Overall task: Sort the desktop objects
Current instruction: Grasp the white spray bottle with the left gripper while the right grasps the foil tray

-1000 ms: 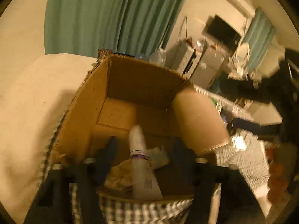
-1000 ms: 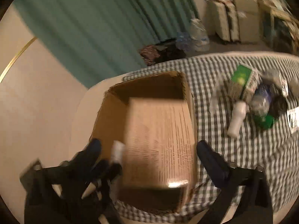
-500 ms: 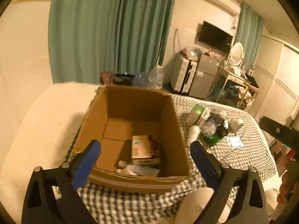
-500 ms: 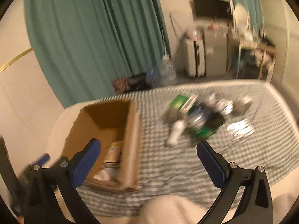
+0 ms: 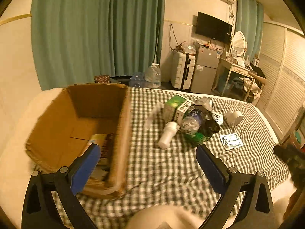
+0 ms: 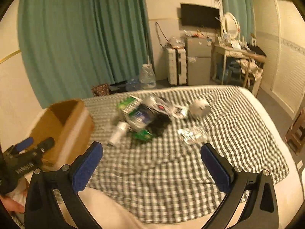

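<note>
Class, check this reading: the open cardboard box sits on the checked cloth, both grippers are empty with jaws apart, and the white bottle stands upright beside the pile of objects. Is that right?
Not quite. The white bottle lies on its side, not upright, as the left wrist view shows. The rest holds: the cardboard box sits open on the checked cloth, and the left gripper and right gripper are empty with jaws apart.

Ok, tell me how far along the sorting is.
Partly done. The cardboard box already holds a flat packet and a few other things, hard to make out. Nothing is in hand: the left gripper and the right gripper are both open and empty. Left on the checked cloth: a white bottle, a green carton, a clear bottle, a foil sachet and a white round thing.
</note>
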`<state>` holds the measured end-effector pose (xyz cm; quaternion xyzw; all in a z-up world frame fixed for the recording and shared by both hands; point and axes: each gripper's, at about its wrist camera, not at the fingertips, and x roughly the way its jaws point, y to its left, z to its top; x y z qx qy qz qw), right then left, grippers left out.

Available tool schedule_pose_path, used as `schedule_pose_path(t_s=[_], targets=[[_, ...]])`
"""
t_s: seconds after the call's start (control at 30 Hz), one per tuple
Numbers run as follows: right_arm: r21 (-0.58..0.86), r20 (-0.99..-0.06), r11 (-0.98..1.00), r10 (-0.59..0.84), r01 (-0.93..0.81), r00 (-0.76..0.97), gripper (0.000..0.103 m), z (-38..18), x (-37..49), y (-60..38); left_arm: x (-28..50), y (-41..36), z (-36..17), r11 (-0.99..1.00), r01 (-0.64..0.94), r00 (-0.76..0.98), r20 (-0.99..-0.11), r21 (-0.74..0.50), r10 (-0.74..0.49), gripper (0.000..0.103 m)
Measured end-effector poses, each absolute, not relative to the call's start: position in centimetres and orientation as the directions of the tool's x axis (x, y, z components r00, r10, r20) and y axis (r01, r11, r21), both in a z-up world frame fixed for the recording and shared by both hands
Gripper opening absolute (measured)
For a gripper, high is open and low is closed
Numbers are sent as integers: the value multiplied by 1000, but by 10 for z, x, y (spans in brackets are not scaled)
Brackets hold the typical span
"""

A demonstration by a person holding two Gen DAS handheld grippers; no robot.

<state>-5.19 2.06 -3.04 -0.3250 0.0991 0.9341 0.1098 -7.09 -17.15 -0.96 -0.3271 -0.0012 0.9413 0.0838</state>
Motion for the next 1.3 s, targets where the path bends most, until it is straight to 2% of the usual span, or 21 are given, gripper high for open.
schedule_pose_path(t_s=[0.2,0.4,0.53,0.67,0.83,0.97,1.1,1.13,1.2,1.23,1.27,1.3], targets=[[208,-719,-921,84,-329,-689,103,-98,-58,80,-99,-124,-42,-981,-174,-736,-651,-82,185,103],[209,-729,-910,100,-358,-677,103,-126,-85,114,-154,-86,-87,-985,-171,-638,-757,-35,138,103],[180,-740,-919,108,-350,-664,103,-140,-118,128,-199,-73,-117,-994,-111,-601,-798,18,52,103],[138,-766,-935,108,-326,-633,103,-159,-160,137,-234,-68,-146,-996,-62,-583,-812,68,-19,103],[112,-797,-944,101,-310,-596,103,-181,-197,148,-261,-64,-188,-979,-68,-567,-815,193,-121,103],[43,-819,-959,127,-280,-560,103,-199,-225,150,-269,-68,-197,-986,-60,-575,-813,157,-95,102],[55,-844,-950,121,-309,-523,103,-218,-240,156,-266,-66,-197,-983,-75,-600,-795,165,-88,96],[51,-836,-949,129,-310,-533,103,-218,-239,155,-264,-63,-197,-979,-82,-610,-786,185,-97,92],[24,-833,-952,150,-305,-533,101,-219,-236,151,-261,-50,-195,-969,-123,-630,-771,215,-91,72],[18,-830,-951,158,-308,-535,97,-218,-234,150,-257,-45,-193,-963,-152,-635,-768,222,-77,49],[27,-831,-950,151,-310,-535,97,-217,-229,150,-254,-38,-193,-952,-176,-638,-765,249,-82,40],[34,-831,-949,148,-314,-536,97,-216,-224,151,-251,-35,-193,-944,-186,-642,-761,272,-93,39]])
